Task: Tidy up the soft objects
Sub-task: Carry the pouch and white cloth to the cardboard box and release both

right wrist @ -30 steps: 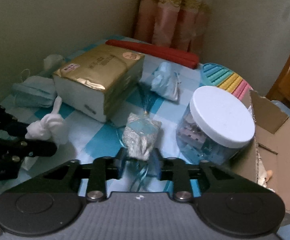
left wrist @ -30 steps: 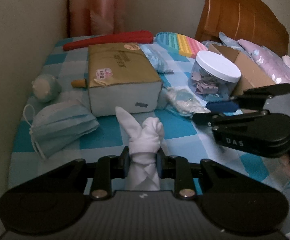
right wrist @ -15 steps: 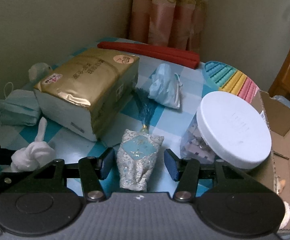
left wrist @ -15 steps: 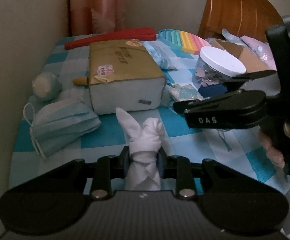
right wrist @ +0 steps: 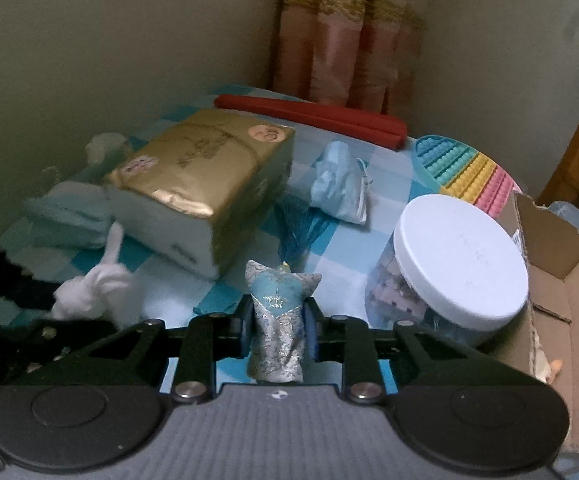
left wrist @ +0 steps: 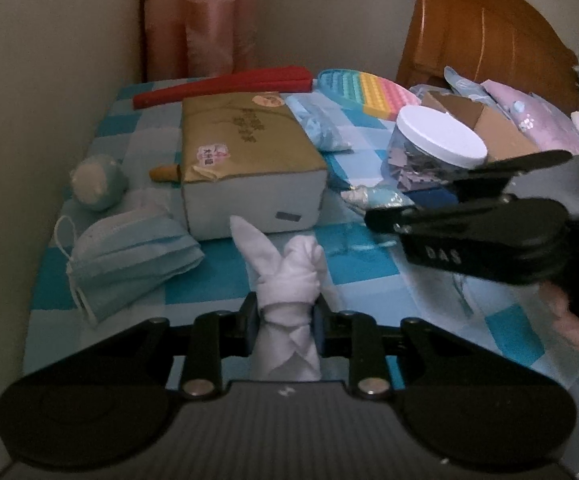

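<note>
Most soft things still loose on checked table [left wrist: 369,268]: tissue pack [left wrist: 245,160], face mask [left wrist: 129,260], none visibly sorted. Cardboard box [right wrist: 549,264] at right, likely destination. Left gripper [left wrist: 285,322] pinching white knotted cloth [left wrist: 289,280] near table's front edge. Right gripper [right wrist: 275,322] closing, pads pressing brocade pouch [right wrist: 277,320] beside jar [right wrist: 453,260].

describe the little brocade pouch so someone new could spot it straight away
Find the big gold-topped tissue pack on the blue checked cloth. Just in front, beside the white-lidded jar, the brocade pouch stands between the right gripper fingers as they close. Only it has silver-blue patterned fabric and a blue tassel.
</note>
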`<state>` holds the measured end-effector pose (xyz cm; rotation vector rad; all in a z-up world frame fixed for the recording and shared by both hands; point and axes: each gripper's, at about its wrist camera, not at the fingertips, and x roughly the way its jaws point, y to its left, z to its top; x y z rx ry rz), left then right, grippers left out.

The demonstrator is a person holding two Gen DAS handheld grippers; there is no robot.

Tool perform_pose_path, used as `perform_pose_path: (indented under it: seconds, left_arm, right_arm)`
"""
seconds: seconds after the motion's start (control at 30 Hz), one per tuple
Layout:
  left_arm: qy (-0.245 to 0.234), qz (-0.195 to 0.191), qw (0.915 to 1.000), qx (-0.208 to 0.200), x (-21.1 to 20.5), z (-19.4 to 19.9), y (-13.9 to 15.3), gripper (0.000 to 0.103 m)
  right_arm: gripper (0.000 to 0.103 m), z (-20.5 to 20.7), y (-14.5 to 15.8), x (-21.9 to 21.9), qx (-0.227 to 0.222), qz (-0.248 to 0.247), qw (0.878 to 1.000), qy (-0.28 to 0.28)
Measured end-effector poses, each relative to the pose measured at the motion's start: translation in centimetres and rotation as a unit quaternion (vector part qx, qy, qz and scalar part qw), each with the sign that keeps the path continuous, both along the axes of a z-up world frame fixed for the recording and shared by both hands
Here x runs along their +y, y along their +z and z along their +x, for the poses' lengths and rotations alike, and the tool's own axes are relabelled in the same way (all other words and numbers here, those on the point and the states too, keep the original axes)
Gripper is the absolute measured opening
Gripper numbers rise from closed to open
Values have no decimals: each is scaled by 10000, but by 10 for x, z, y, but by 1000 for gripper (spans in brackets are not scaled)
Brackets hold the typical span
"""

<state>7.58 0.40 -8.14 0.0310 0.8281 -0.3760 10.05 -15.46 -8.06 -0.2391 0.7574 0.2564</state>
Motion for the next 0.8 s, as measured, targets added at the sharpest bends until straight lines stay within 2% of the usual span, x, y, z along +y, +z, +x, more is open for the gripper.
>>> perform_pose_path:
  seconds: [0.27,0.47,0.57,0.8]
  left_arm:
    - [-105,64,9999,-35,-5,-16,14,25]
    - [-334,252,9991,-38,-16,-37,27,25]
    - [-495,304,9983,-2,-25,-47,30,25]
    - [-1036,157,9943,198,-59,-53,30,25]
  right_arm:
    - [29,-39,16,-9,151,113,9992,360]
    - [29,-75,29,-19,140,70,9984,549]
    - [29,-87,31,-28,144,33,9987,484]
    - [29,-112,38,-65,134,63,9999,34]
